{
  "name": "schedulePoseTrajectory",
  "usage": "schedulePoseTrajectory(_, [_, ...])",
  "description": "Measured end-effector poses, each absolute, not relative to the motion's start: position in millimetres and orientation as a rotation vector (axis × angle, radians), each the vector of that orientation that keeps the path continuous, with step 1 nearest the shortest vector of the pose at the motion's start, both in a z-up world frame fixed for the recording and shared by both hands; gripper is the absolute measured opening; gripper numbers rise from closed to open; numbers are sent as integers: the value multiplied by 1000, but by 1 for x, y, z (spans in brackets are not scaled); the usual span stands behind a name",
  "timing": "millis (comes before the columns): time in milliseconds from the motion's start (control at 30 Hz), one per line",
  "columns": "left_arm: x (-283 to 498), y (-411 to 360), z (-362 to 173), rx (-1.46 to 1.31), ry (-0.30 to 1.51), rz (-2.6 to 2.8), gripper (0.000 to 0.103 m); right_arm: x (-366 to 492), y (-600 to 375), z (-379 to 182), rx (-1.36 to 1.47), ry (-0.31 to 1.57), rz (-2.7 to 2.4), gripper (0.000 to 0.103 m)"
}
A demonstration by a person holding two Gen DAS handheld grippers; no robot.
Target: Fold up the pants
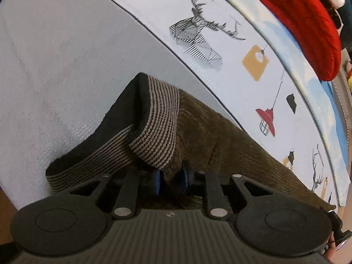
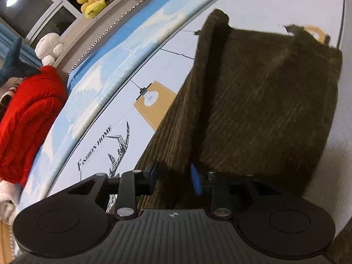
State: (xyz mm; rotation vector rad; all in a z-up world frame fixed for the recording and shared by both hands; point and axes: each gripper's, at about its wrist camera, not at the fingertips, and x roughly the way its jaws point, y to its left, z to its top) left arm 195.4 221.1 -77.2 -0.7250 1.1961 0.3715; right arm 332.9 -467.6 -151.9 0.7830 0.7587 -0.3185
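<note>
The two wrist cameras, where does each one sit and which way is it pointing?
Left wrist: on the left gripper, looking along its fingers at the pants and their striped waistband; a bit of hand shows bottom right.
Right wrist: on the right gripper, looking along the pants' folded legs.
Shared: the pants, the printed sheet, a red blanket.

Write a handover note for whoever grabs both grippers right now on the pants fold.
Left gripper: shut on the pants just below the striped waistband, which flops over toward the grey sheet.
Right gripper: shut on a fold of the same pants at the other end, fabric bunched between the blue pads.
Both ends look pinched and lifted; the middle drapes over the printed sheet.
Done: both grasps. Whether any fold is finished cannot be told.
Left: probably bring the ends together, lay flat, release.
</note>
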Motion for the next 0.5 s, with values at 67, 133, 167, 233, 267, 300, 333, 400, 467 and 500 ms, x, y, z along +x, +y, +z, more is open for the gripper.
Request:
schedulePoseTrajectory(67, [197,221,-78,-722,1201,373,22,333,-467,-147,767,749,-327,10])
schedulePoseTrajectory(133, [198,220,-76,-708,1202,368,20,330,-466,-136,760,722,-323,5])
schedulePoseTrajectory(167, [198,219,-74,-696,1197,361,17,327,-466,-129,755,713,-321,4])
schedulePoseTrajectory(233, [197,218,-70,-683,1179,348,15,317,-466,-114,750,698,-322,4])
schedulePoseTrajectory(267, [195,219,-67,-682,1168,340,13,310,-466,-105,753,687,-321,4])
schedulePoseTrajectory(300, [193,219,-64,-682,1161,335,13,303,-467,-96,760,680,-317,4])
schedulePoseTrajectory(333, [190,220,-61,-682,1154,327,12,295,-469,-86,770,674,-309,4])
schedulePoseTrajectory(400, [184,221,-54,-668,1138,303,11,273,-472,-65,771,659,-287,3])
schedulePoseTrajectory(467, [175,224,-44,-651,1102,279,9,244,-474,-44,748,658,-274,3])
schedulePoseTrajectory(500, [169,226,-37,-634,1078,275,9,229,-476,-37,746,657,-271,3])
